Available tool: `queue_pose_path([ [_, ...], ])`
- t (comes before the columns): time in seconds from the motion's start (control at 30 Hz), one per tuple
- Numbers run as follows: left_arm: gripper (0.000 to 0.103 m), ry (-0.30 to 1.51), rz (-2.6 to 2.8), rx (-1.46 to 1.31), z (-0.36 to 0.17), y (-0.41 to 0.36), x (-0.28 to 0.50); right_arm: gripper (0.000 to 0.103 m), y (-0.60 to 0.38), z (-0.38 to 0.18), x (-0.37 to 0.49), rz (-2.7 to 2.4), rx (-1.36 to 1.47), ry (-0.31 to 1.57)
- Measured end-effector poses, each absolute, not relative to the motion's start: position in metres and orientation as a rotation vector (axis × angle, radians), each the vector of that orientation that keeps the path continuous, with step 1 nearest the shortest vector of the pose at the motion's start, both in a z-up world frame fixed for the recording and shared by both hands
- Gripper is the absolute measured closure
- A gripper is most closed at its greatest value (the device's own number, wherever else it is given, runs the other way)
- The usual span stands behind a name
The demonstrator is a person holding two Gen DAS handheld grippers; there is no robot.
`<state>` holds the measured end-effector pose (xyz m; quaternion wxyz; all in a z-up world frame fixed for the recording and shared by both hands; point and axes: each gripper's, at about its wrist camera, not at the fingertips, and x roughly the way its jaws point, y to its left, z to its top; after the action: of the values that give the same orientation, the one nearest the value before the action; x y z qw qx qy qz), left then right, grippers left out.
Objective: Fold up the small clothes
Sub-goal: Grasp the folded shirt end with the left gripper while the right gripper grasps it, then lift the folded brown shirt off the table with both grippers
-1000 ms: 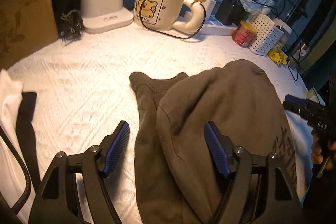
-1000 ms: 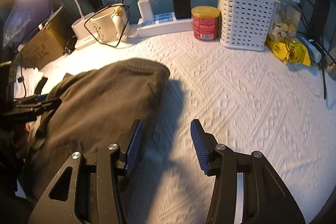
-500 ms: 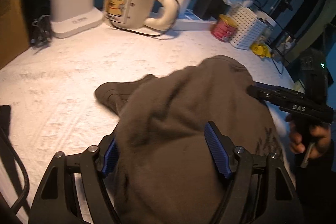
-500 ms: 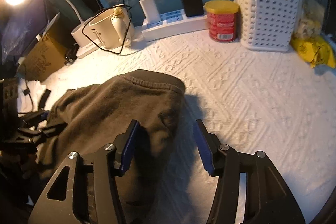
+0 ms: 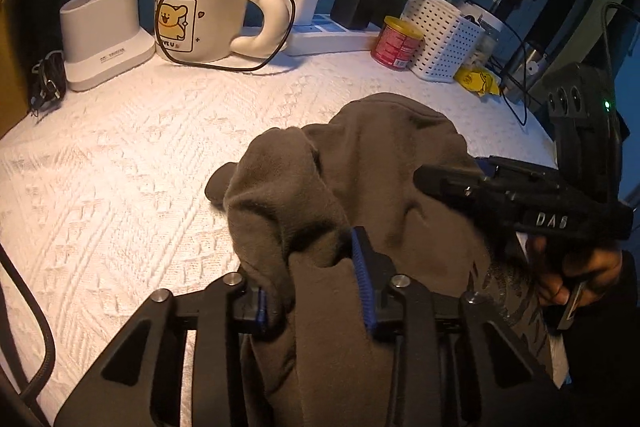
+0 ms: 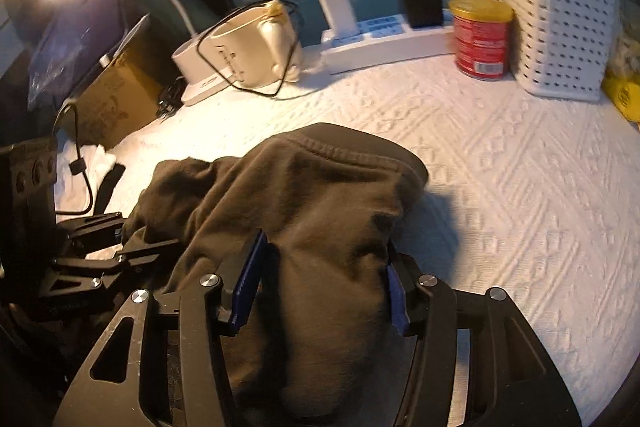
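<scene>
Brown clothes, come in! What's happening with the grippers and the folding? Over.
Left gripper just closed, pinching brown clothes. Right gripper astride the cloth, jaws just narrowing, grip unclear. Fold unfinished. Nothing in the way.

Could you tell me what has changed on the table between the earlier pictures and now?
Both grippers moved in over the brown garment. The left gripper has just been closing and now pinches a bunched fold; the right gripper straddles the cloth, its jaws having just been closing. The garment's left part has been drawn up into a heap. The mug and red can stayed put.
</scene>
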<state>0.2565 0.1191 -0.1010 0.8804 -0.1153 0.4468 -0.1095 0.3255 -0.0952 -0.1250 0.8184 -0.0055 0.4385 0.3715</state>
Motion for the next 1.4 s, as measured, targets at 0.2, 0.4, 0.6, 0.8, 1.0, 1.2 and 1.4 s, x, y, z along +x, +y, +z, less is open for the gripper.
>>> queue_pose_path([
  [0.2, 0.076, 0.915, -0.212, -0.217, -0.099, 0.114, 0.253, 0.076, -0.089, -0.125, 0.318, 0.785, -0.048, 0.913],
  [0.4, 0.077, 0.898, -0.21, -0.206, -0.092, 0.108, 0.246, 0.08, -0.087, -0.121, 0.306, 0.771, -0.079, 0.884],
  [0.6, 0.078, 0.873, -0.22, -0.2, -0.083, 0.099, 0.236, 0.081, -0.095, -0.111, 0.294, 0.766, -0.081, 0.859],
  [0.8, 0.078, 0.84, -0.235, -0.2, -0.07, 0.092, 0.223, 0.082, -0.103, -0.097, 0.279, 0.758, -0.075, 0.817],
  [1.0, 0.078, 0.797, -0.244, -0.188, -0.056, 0.085, 0.209, 0.082, -0.113, -0.079, 0.259, 0.754, -0.067, 0.761],
  [1.2, 0.078, 0.756, -0.245, -0.176, -0.046, 0.081, 0.194, 0.083, -0.119, -0.06, 0.238, 0.752, -0.07, 0.702],
  [1.4, 0.078, 0.715, -0.241, -0.159, -0.031, 0.076, 0.178, 0.083, -0.126, -0.043, 0.218, 0.754, -0.072, 0.648],
])
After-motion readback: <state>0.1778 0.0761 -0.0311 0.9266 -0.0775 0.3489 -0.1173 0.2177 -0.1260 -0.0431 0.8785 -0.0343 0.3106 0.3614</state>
